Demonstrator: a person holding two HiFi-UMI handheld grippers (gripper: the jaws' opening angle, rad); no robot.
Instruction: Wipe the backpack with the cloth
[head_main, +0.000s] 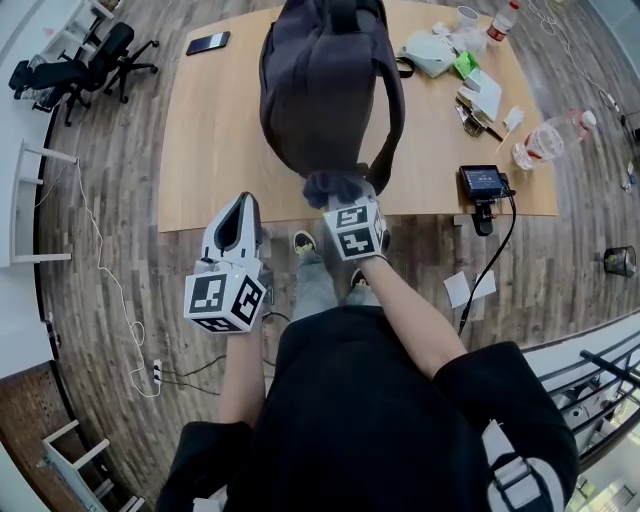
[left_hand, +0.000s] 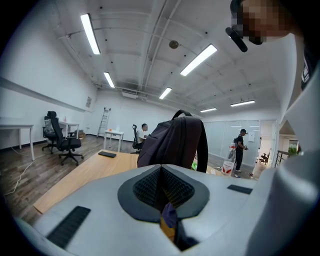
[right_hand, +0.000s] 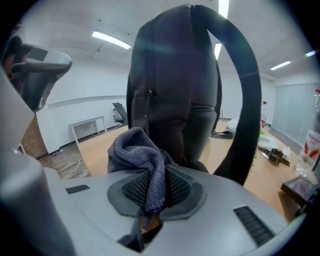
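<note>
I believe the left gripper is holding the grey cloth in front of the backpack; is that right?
No, the right gripper holds the grey cloth in front of the backpack; the right gripper view shows it pinched between its fingers.

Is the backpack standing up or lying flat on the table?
Standing upright: the backpack rises tall on the table, its strap hanging down.

The backpack (head_main: 320, 90) stands on the table (head_main: 215, 150), phone (head_main: 207, 43) left of it, bottle (head_main: 545, 140) right, cloth (head_main: 335, 185) before it.
</note>
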